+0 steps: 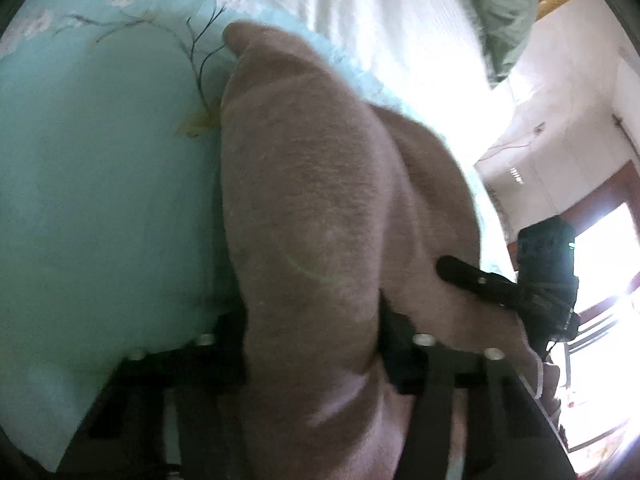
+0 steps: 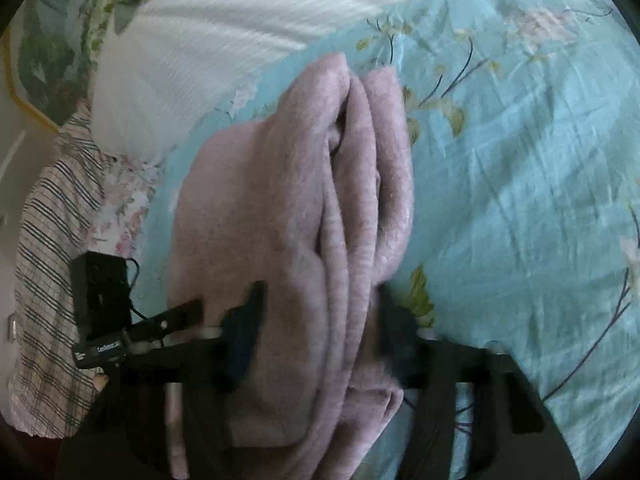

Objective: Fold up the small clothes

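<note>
Pale turquoise bedsheet printed with thin dark twigs and yellow-green leaves [image 1: 100,184] is filling the left wrist view, with a white ribbed blanket [image 1: 384,32] lying along its far edge. Over it, the fuzzy dusty-pink knitted garment [image 1: 320,208] is hanging bunched in a thick fold, running up from the left gripper [image 1: 312,344], whose black fingers are pinching the cloth between them. To the right, the right gripper [image 1: 460,276] is reaching in with a slim black finger pressed against the same fabric; from this side it is impossible to tell how that claw stands. Bright window light is washing out the far right.

Over to the right wrist view: the turquoise sheet [image 2: 520,184] is spreading out beneath, the white blanket [image 2: 224,40] is lying along the top. The pink garment [image 2: 304,208] is draping in several soft lengthwise pleats, and the right gripper [image 2: 316,340] is clamping its near end, dark fingers on either side. At left, the left gripper [image 2: 188,312] is touching the garment's edge beside a checked cloth [image 2: 52,240].
</note>
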The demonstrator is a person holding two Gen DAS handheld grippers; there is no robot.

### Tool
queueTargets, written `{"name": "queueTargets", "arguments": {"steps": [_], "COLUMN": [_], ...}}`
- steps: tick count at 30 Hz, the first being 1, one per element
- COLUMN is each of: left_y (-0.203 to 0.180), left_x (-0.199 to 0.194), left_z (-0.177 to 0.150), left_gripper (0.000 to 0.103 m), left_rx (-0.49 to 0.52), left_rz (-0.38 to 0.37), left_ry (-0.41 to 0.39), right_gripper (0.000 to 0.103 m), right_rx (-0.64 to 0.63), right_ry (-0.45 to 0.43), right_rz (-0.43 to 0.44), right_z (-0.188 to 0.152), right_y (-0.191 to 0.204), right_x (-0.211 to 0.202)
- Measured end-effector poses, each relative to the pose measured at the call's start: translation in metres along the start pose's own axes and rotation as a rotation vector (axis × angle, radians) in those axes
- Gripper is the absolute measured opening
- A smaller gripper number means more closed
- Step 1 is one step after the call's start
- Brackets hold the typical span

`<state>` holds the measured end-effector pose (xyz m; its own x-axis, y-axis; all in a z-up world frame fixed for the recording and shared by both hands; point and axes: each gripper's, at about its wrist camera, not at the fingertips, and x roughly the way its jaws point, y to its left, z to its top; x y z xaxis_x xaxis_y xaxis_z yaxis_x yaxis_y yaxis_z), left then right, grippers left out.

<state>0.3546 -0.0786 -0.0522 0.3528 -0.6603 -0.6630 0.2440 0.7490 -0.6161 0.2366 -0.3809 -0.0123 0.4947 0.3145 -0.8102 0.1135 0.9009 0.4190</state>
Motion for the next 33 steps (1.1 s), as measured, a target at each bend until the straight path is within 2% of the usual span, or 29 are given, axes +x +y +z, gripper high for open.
{"name": "queueTargets", "arguments": {"steps": [3, 7, 13, 18, 21, 24, 29, 33], "left_y": [-0.006, -0.003, 0.031, 0.053, 0.073, 0.101, 0.115, 0.111], "left_x": [-0.02, -0.074, -0.169, -0.219, -0.224, -0.21, -0.204, -0.206], "left_z": [-0.005, -0.024, -0.062, -0.088, -0.097, -0.108, -0.116, -0.116], "left_gripper": [0.043, 0.042, 0.042, 0.043, 0.044, 0.047, 0.06, 0.07], "left_rx": [0.019, 0.035, 0.015, 0.009, -0.02, -0.08, -0.134, -0.139], "left_rz": [-0.006, 0.012, 0.107, 0.187, 0.22, 0.26, 0.267, 0.316], "left_ry": [-0.032, -0.095, -0.167, -0.223, -0.231, -0.194, -0.199, -0.195], "right_gripper": [0.038, 0.036, 0.035, 0.035, 0.035, 0.035, 0.038, 0.049], "right_rx": [-0.04, -0.105, -0.189, -0.212, -0.226, -0.237, -0.244, -0.221], "right_ry": [-0.025, -0.034, 0.002, 0.052, 0.077, 0.102, 0.106, 0.113], "right_rz": [0.009, 0.051, 0.195, 0.262, 0.254, 0.209, 0.17, 0.142], "right_z": [-0.007, -0.026, -0.064, -0.082, -0.09, -0.097, -0.103, -0.102], "right_y": [0.023, 0.064, 0.136, 0.171, 0.182, 0.183, 0.182, 0.18], "right_x": [-0.008, -0.004, 0.033, 0.071, 0.088, 0.102, 0.107, 0.106]}}
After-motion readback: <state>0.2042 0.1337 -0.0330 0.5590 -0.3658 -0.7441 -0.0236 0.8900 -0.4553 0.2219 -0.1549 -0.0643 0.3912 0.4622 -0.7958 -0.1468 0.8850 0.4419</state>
